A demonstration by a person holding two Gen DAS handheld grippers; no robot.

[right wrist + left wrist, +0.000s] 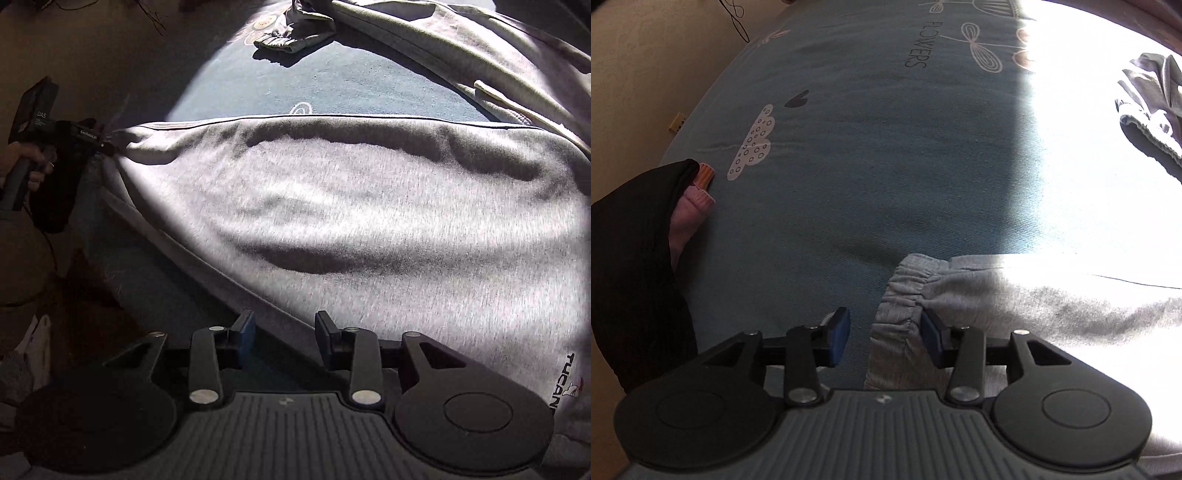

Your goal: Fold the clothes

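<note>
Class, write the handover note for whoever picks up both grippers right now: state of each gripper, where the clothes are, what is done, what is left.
Left gripper: open, elastic cuff of the grey garment between the fingers, not pinched.
Right gripper: open at the near edge of the grey sweatshirt, not gripping.
The sweatshirt lies spread on the blue bedsheet; another grey garment lies crumpled further back.
Done: one fold appears laid, not certain.
Left: finish the sweatshirt, then the crumpled piece.
</note>
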